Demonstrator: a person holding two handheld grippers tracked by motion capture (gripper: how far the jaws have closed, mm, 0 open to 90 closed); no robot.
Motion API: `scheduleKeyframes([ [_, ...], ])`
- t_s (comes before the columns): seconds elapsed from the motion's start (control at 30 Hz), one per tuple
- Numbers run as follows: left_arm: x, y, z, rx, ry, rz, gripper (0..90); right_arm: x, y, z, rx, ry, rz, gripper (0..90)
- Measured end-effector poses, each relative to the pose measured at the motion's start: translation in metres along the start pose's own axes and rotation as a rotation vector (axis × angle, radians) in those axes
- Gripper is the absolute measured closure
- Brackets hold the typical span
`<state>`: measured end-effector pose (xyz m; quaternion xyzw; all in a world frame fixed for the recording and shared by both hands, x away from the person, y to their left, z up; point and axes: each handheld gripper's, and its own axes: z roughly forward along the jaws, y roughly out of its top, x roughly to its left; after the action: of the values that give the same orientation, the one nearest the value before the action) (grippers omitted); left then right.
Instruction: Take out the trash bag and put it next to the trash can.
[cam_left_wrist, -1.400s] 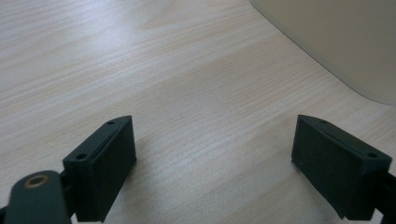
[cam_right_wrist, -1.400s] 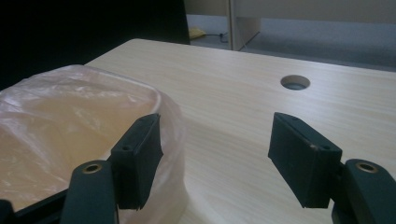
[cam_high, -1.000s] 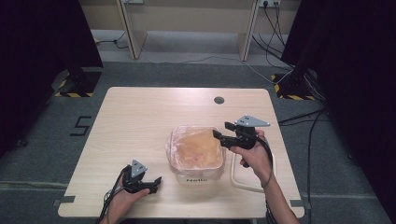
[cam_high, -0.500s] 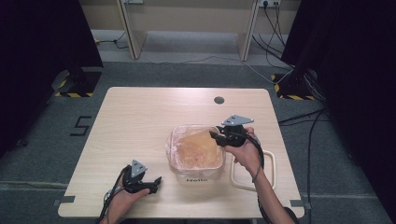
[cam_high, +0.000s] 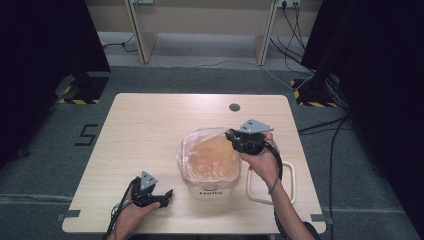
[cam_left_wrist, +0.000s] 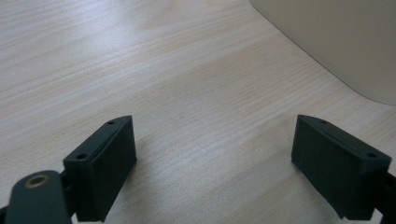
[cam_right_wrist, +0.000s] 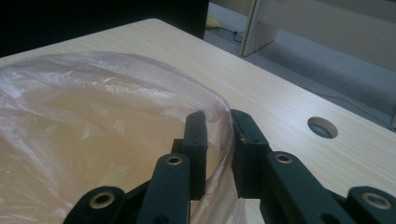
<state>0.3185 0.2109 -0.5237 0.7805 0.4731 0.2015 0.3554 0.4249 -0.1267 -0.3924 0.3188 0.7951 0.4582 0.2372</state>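
A beige bin (cam_high: 210, 189) lined with a clear plastic bag (cam_high: 207, 155) stands on the wooden table (cam_high: 150, 130), a little right of centre. My right gripper (cam_high: 230, 135) is at the bin's far right rim. In the right gripper view its jaws (cam_right_wrist: 218, 123) have just been closing and now pinch the bag's edge (cam_right_wrist: 93, 107) between them. My left gripper (cam_high: 169, 192) rests low on the table to the left of the bin, open. Between its jaws (cam_left_wrist: 215, 154) there is only bare wood, with the bin's wall (cam_left_wrist: 336, 42) ahead to the right.
A white loop-shaped frame (cam_high: 290, 185) lies flat on the table right of the bin, under my right forearm. A round cable hole (cam_high: 234, 107) sits near the far edge. Desk legs and cables stand on the floor beyond the table.
My right gripper came down and left onto the bag's rim, and its jaws went from wide apart to closed on the plastic. The left gripper stayed put.
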Motion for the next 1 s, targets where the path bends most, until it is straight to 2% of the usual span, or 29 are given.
scheduleKeyframes([
  [0.23, 0.0, 0.0, -0.001, -0.004, -0.013, 0.003, 15.6, 0.001, 0.011, -0.003, -0.035, 0.011, -0.025, 80.6],
  [0.37, -0.003, 0.001, -0.004, -0.022, -0.026, 0.003, 17.5, 0.0, 0.013, -0.003, -0.052, 0.027, -0.009, 80.7],
  [0.47, -0.01, 0.006, -0.009, -0.045, -0.055, 0.02, 17.5, -0.001, 0.012, -0.003, -0.054, 0.034, 0.002, 80.6],
  [0.53, -0.015, 0.013, -0.019, -0.077, -0.087, 0.028, 17.6, -0.004, 0.01, -0.004, -0.058, 0.037, 0.013, 80.6],
  [0.7, -0.02, 0.029, -0.042, -0.15, -0.097, 0.031, 18.8, -0.006, 0.011, -0.005, -0.065, 0.044, 0.012, 80.7],
  [0.73, -0.023, 0.037, -0.054, -0.177, -0.12, 0.032, 18.8, -0.007, 0.011, -0.005, -0.066, 0.045, 0.014, 80.6],
  [0.77, -0.023, 0.037, -0.054, -0.177, -0.12, 0.032, 18.8, -0.007, 0.011, -0.005, -0.068, 0.044, 0.015, 80.6],
  [0.8, -0.029, 0.044, -0.064, -0.2, -0.14, 0.05, 18.8, -0.007, 0.011, -0.005, -0.068, 0.044, 0.014, 80.6],
  [0.87, -0.032, 0.048, -0.069, -0.207, -0.147, 0.06, 18.8, -0.008, 0.011, -0.006, -0.069, 0.044, 0.014, 80.4],
  [0.9, -0.037, 0.051, -0.072, -0.208, -0.155, 0.073, 18.8, -0.008, 0.011, -0.006, -0.07, 0.046, 0.015, 80.3],
  [0.93, -0.045, 0.055, -0.079, -0.209, -0.172, 0.103, 18.7, -0.008, 0.011, -0.006, -0.071, 0.047, 0.014, 80.2],
  [1.0, -0.053, 0.059, -0.086, -0.218, -0.193, 0.125, 18.7, -0.008, 0.01, -0.006, -0.064, 0.046, 0.008, 80.1],
])
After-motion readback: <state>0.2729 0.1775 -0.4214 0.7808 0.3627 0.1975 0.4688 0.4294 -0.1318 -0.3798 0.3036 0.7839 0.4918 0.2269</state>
